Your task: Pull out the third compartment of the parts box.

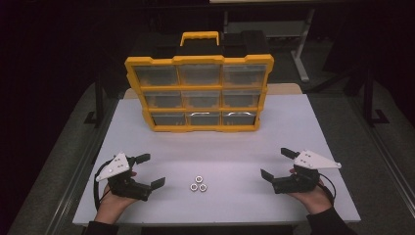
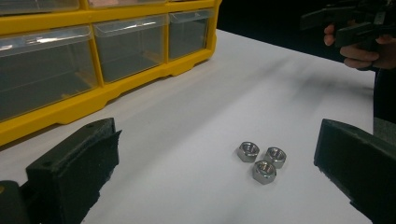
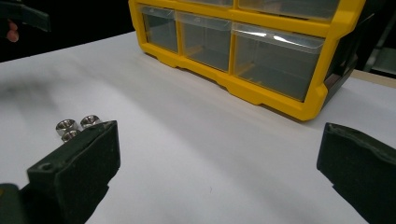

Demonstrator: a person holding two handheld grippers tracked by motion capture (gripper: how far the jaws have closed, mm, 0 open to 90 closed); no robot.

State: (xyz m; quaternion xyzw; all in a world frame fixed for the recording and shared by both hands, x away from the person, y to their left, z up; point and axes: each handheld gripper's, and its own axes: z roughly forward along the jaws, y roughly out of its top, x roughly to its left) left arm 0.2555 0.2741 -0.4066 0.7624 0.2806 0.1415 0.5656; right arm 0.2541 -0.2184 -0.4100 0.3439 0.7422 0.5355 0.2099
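Note:
Three steel hex nuts [image 1: 198, 183] lie bunched together on the white table near its front edge; the left gripper view has the nuts [image 2: 261, 161] between its jaws but farther off, and the nuts [image 3: 74, 127] peek past the left jaw in the right gripper view. A yellow organiser [image 1: 198, 93] with clear drawers stands upright at the back centre, also seen as the organiser [image 2: 93, 60] and the organiser [image 3: 261, 51] in the gripper views. My left gripper [image 1: 150, 170] rests open left of the nuts, holding nothing. My right gripper [image 1: 277, 162] rests open to their right, also bare.
The white table [image 1: 210, 147] has bare surface between the organiser and the nuts. Its front edge runs just below both hands. Dark floor and a table frame [image 1: 298, 44] lie behind the organiser.

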